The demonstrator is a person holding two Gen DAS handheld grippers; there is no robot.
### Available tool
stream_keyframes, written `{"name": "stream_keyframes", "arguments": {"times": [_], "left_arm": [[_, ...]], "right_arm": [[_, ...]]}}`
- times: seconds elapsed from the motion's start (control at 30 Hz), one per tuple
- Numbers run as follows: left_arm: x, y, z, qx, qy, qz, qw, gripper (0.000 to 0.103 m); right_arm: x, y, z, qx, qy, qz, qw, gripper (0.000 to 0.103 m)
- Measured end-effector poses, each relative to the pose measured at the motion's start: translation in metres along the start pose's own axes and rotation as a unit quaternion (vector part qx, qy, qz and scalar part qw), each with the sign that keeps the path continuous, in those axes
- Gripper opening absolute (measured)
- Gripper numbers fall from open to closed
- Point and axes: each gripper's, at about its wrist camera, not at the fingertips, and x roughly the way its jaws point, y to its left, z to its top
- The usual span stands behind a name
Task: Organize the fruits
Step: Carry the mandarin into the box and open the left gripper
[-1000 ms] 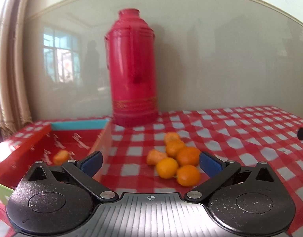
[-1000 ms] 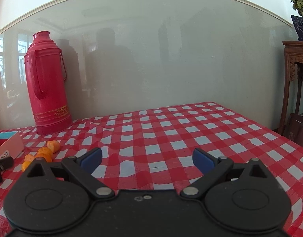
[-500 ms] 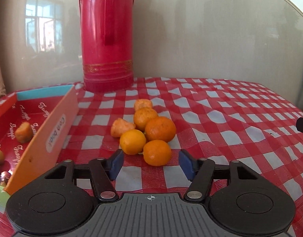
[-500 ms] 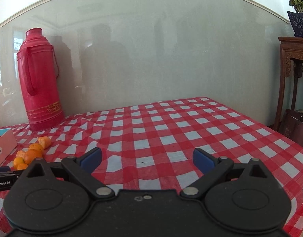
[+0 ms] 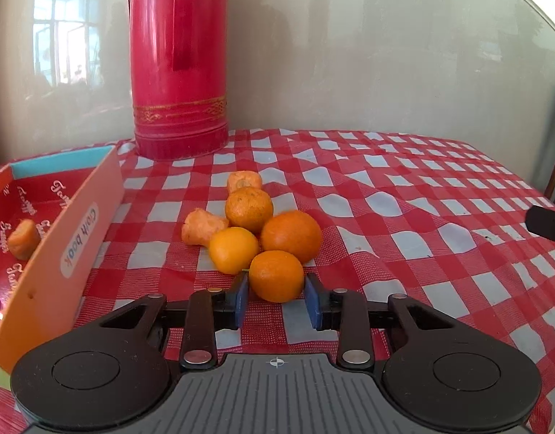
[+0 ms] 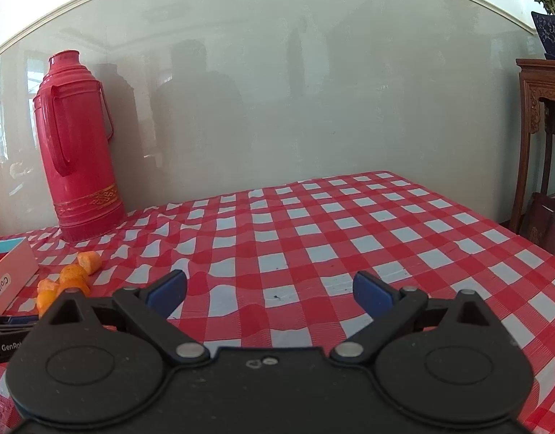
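Several oranges and orange pieces lie in a cluster [image 5: 257, 224] on the red checked tablecloth. My left gripper [image 5: 276, 294] has its blue pads on both sides of the nearest orange [image 5: 276, 275], closed onto it on the cloth. A red cardboard box [image 5: 60, 231] stands to the left with one orange piece [image 5: 23, 239] inside. My right gripper [image 6: 270, 291] is open and empty above the cloth, well to the right of the cluster [image 6: 69, 278].
A tall red thermos [image 5: 178, 61] stands at the back against the wall, also in the right wrist view [image 6: 76, 144]. A dark wooden stand [image 6: 541, 137] with a potted plant is beyond the table's right edge. Checked cloth [image 6: 349, 235] stretches to the right.
My left gripper has moved forward and down to the cluster and its jaws have narrowed around the nearest orange. The right gripper has stayed open and shifted only slightly.
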Motion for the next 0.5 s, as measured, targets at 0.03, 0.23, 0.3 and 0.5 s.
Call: {"name": "stream_keyframes", "arguments": {"times": [0.03, 0.23, 0.3, 0.5], "left_arm": [[-0.003, 0.001, 0.0, 0.002, -0.004, 0.002, 1.0, 0.033], [-0.026, 0.016, 0.004, 0.011, -0.026, 0.016, 0.9995, 0.033], [-0.034, 0.024, 0.006, 0.01, -0.035, 0.02, 0.9991, 0.033], [-0.058, 0.052, 0.011, 0.001, -0.062, 0.045, 0.997, 0.033]], "right_arm": [[0.0, 0.001, 0.0, 0.001, 0.001, 0.0, 1.0, 0.093], [0.002, 0.014, -0.002, -0.004, 0.012, 0.004, 1.0, 0.093], [0.003, 0.02, -0.003, -0.008, 0.016, 0.006, 1.0, 0.093], [0.005, 0.043, -0.004, -0.013, 0.023, 0.017, 0.999, 0.093]]}}
